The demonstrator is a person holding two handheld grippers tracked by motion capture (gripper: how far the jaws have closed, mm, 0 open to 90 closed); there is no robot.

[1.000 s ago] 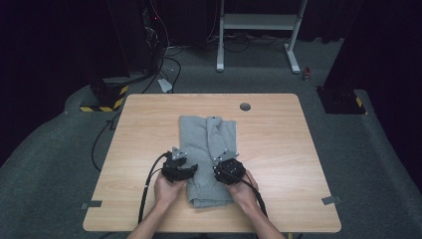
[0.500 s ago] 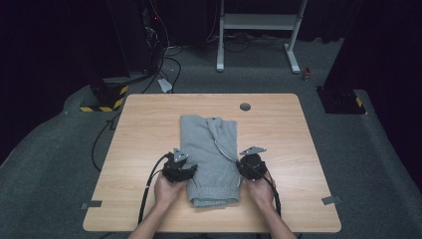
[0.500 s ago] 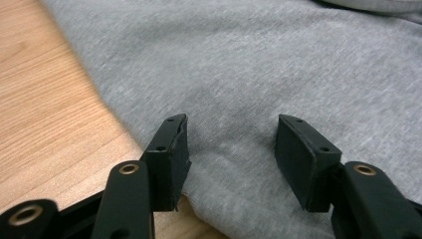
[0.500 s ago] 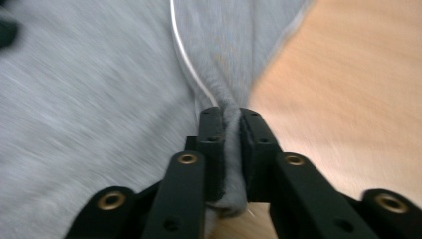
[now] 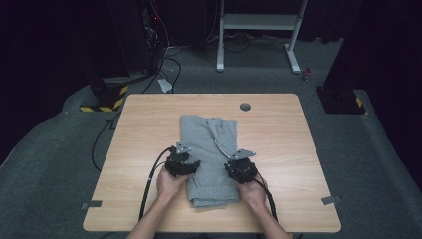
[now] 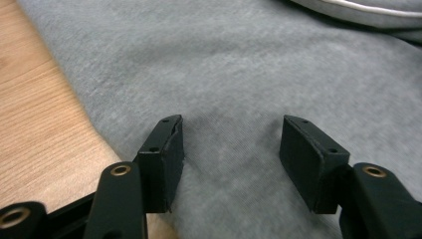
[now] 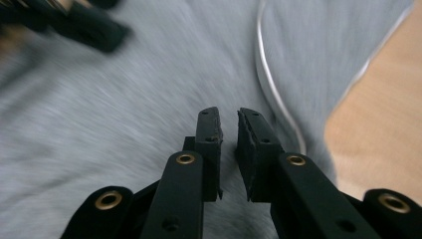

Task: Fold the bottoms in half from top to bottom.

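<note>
A folded grey hoodie (image 5: 209,144) lies on the middle of the wooden table (image 5: 149,114), with its white drawstring (image 5: 219,144) on top. My left gripper (image 5: 186,167) rests at the hoodie's left edge. Its jaws have just been opening and stand open (image 6: 231,124) over the grey cloth (image 6: 249,64), with nothing between the pads. My right gripper (image 5: 238,169) sits at the right edge of the hoodie. Its jaws have just been closing and now stand shut (image 7: 228,113) with a thin slit, above the cloth (image 7: 124,109) beside the drawstring (image 7: 266,79).
Bare wood (image 7: 378,114) lies just right of the hoodie, and more (image 6: 35,124) lies on its left. A round cable hole (image 5: 245,106) sits near the table's far edge. Beyond the table are floor cables, a white stand (image 5: 259,22) and a black-and-yellow striped base (image 5: 102,104).
My right hand swung from the hoodie's middle out past its right edge, then came back a little inward. The left hand and the hoodie have stayed put.
</note>
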